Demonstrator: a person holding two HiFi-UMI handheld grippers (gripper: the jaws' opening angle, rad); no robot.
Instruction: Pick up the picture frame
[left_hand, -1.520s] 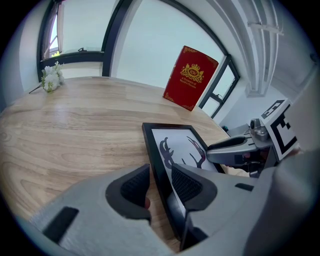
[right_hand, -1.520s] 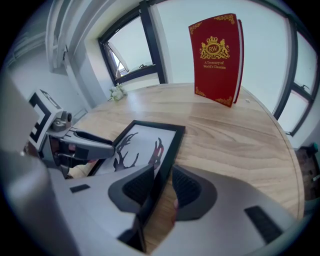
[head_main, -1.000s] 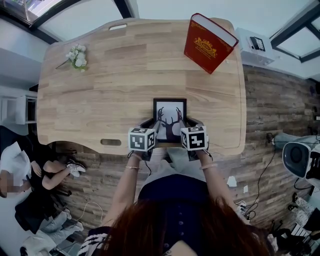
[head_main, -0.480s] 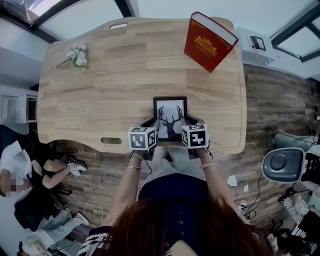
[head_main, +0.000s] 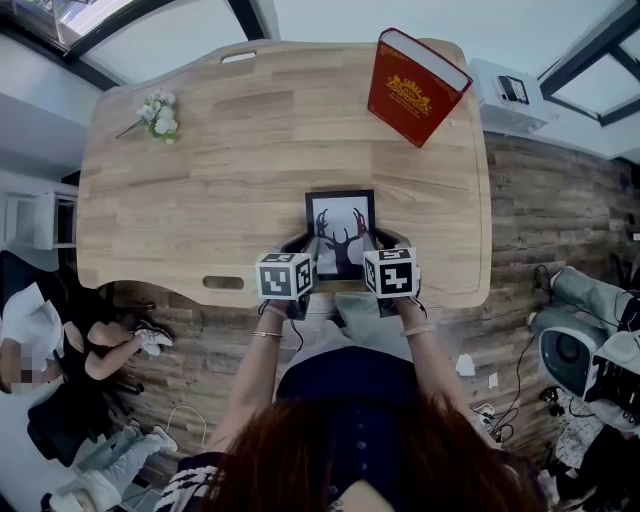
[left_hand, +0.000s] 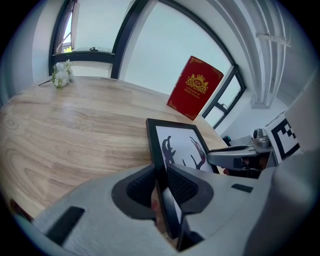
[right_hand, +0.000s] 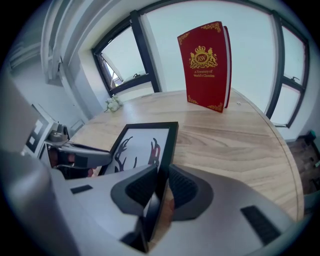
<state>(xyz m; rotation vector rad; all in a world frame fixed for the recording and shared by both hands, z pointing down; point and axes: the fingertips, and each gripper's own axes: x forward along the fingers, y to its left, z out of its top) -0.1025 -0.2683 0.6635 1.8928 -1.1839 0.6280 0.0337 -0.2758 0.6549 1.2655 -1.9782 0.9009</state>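
Note:
A black picture frame (head_main: 340, 225) with a deer-antler print lies near the front edge of the wooden table (head_main: 200, 180). My left gripper (head_main: 308, 248) holds its left side and my right gripper (head_main: 372, 245) its right side. In the left gripper view the frame's edge (left_hand: 156, 150) stands between the ribbed pads, the jaws (left_hand: 159, 182) closing onto it. In the right gripper view the frame (right_hand: 142, 142) likewise sits between the closing jaws (right_hand: 162, 187), its near end tilted up off the wood.
A red hardcover book (head_main: 418, 85) stands upright at the table's far right. A small bunch of white flowers (head_main: 157, 113) lies at the far left. A person sits on the floor at lower left (head_main: 60, 360). A round device (head_main: 575, 350) is on the floor at right.
Both grippers have closed in on the frame's sides, and the frame's far edge has shifted slightly away from me. The round device on the floor at right has moved about.

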